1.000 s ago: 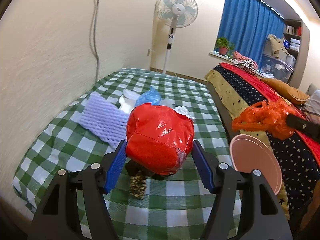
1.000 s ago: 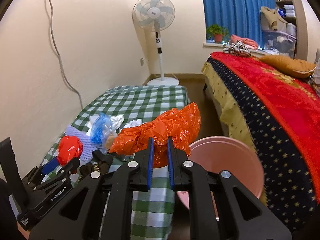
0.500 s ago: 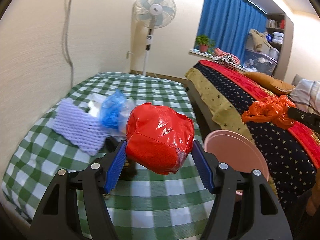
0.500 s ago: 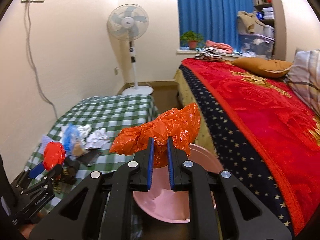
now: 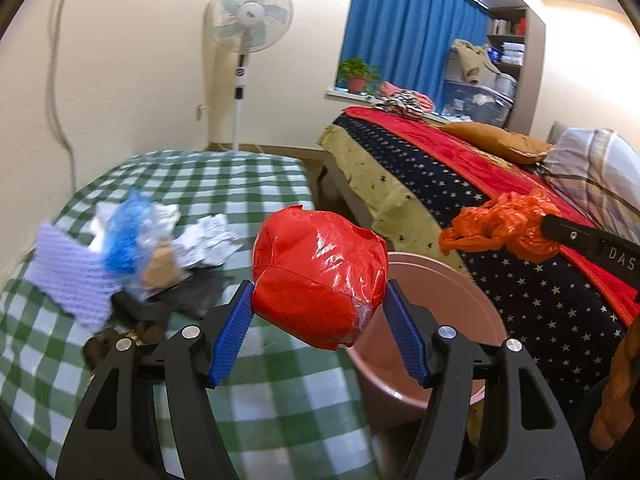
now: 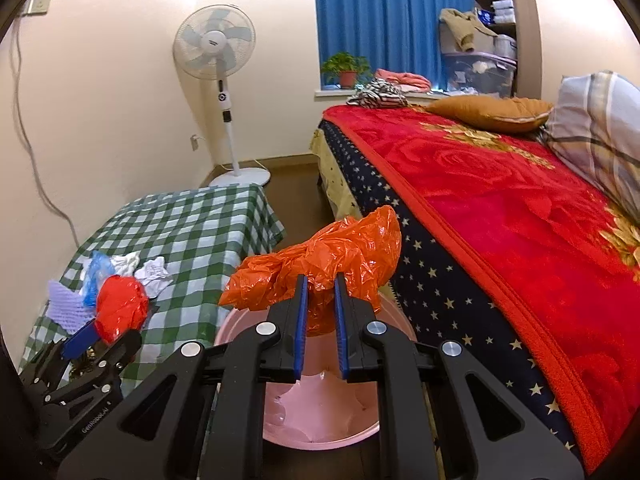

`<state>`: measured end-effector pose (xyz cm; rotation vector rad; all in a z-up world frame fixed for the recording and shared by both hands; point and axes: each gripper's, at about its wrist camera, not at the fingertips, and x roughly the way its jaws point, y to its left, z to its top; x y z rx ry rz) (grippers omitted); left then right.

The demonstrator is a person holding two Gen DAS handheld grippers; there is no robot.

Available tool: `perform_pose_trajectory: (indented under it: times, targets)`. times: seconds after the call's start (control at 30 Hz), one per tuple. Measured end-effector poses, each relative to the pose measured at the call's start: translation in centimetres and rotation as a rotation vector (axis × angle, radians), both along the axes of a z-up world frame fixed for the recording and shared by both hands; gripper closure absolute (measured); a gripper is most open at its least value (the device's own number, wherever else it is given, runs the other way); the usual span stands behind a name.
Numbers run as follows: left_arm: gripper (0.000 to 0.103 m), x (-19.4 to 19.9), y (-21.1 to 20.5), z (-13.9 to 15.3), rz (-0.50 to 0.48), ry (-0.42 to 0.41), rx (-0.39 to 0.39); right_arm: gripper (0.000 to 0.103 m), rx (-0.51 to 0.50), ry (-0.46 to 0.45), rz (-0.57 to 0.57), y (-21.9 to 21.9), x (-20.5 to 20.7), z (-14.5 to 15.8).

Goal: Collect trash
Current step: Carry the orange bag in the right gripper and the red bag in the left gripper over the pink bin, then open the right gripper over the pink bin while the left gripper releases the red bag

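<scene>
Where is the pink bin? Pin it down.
The pink bin stands on the floor between the checked table and the bed, under the right gripper.

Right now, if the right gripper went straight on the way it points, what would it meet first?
Probably the pink bin. The right gripper, shut on the orange bag, points down over the bin's open mouth; nothing else shows between them. Depth is unclear.

Left gripper (image 5: 319, 334): black plastic frame with triangular cutouts, lower half of frame; blue ribbed pads (image 5: 230, 338) on the fingers, round silver screws at the joints. Right gripper (image 6: 321, 328): same black frame, blue ribbed pads (image 6: 300, 326), silver screws. White lettering on black gripper body, lower left of right wrist view.
</scene>
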<state>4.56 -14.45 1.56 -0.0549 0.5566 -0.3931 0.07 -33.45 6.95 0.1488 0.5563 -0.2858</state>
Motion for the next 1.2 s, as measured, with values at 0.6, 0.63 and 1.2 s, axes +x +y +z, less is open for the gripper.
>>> perform_pose_trajectory:
  times: [0.6, 0.63, 1.2]
  targets:
    - [0.039, 2.2, -5.1, -3.0, -0.108, 0.039, 0.026, 0.090, 0.011, 0.050, -0.085, -1.9, 1.2, -1.6]
    - [0.039, 2.4, -5.3, -3.1, -0.109, 0.040, 0.027, 0.090, 0.011, 0.051, -0.086, -2.0, 1.3, -1.7]
    - [0.036, 2.8, -6.7, -3.6, -0.158, 0.065, 0.016, 0.082, 0.030, 0.048, -0.102, -2.3, 1.3, -1.8]
